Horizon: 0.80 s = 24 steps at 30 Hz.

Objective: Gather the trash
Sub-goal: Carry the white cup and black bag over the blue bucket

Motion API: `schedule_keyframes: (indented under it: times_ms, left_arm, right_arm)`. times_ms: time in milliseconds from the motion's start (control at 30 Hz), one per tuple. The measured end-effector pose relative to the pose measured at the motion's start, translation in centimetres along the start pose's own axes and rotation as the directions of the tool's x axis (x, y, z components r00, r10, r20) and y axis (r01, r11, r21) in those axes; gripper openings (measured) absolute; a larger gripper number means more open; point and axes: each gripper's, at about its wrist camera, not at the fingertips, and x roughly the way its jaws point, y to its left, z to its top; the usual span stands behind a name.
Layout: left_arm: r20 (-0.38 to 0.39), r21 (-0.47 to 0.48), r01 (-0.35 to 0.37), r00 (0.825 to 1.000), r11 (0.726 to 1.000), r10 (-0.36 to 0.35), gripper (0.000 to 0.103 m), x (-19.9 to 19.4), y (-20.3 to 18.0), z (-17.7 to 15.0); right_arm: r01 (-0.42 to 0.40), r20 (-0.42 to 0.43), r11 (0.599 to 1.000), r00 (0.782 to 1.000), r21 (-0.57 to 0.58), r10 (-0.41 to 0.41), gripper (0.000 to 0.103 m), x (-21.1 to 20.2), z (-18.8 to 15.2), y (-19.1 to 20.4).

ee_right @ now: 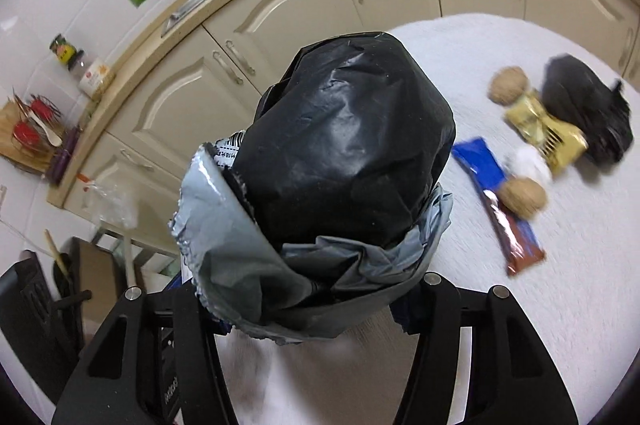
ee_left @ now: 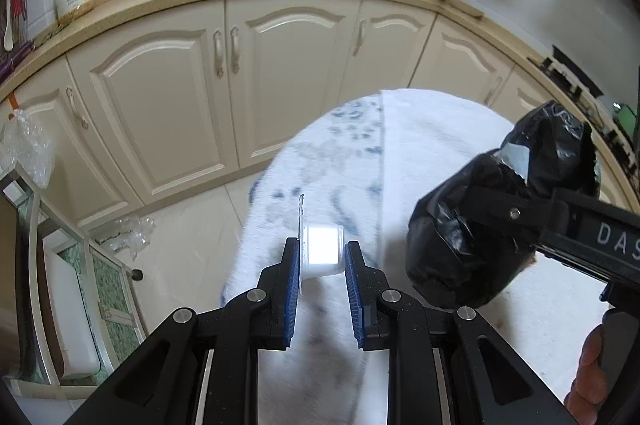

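Mid-collection: left gripper (ee_left: 322, 255) pinches small white cup (ee_left: 323, 252) above white cloth (ee_left: 432, 129); right gripper (ee_right: 316, 289) clamps stuffed black bag (ee_right: 344, 145) (wrappers poking out). Next, probably: cup into bag mouth.

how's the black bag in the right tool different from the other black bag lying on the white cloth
The held black bag hangs off the cloth in the right tool; the second black bag lies on the white cloth. The held one looks bulging, with grey plastic and a printed wrapper showing at its mouth; the lying one is a crumpled heap showing no contents. The lying one touches a gold wrapper. Both are glossy black plastic.
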Motion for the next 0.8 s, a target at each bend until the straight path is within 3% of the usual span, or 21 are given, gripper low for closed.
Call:
schedule_keyframes:
  times_ms: [133, 467, 800]
  left_arm:
    - [0.005, 0.027, 0.011, 1.0, 1.0, -0.011, 0.018, -1.3, -1.7, -0.8]
    - [-0.006, 0.101, 0.064, 0.998, 0.993, -0.064, 0.018, -5.1, -8.1, -3.9]
    - [-0.028, 0.216, 0.139, 0.99, 0.967, -0.136, 0.018, -7.5, -16.6, -6.2]
  right_arm:
    - [0.041, 0.054, 0.999, 0.998, 0.005, -0.041, 0.058, -2.3, -1.0, -1.2]
    - [0.042, 0.137, 0.997, 0.989, 0.065, -0.051, 0.058, -9.0, -3.7, -5.7]
    - [0.107, 0.232, 0.978, 0.961, 0.18, -0.148, 0.058, -16.5, -7.3, -12.5]
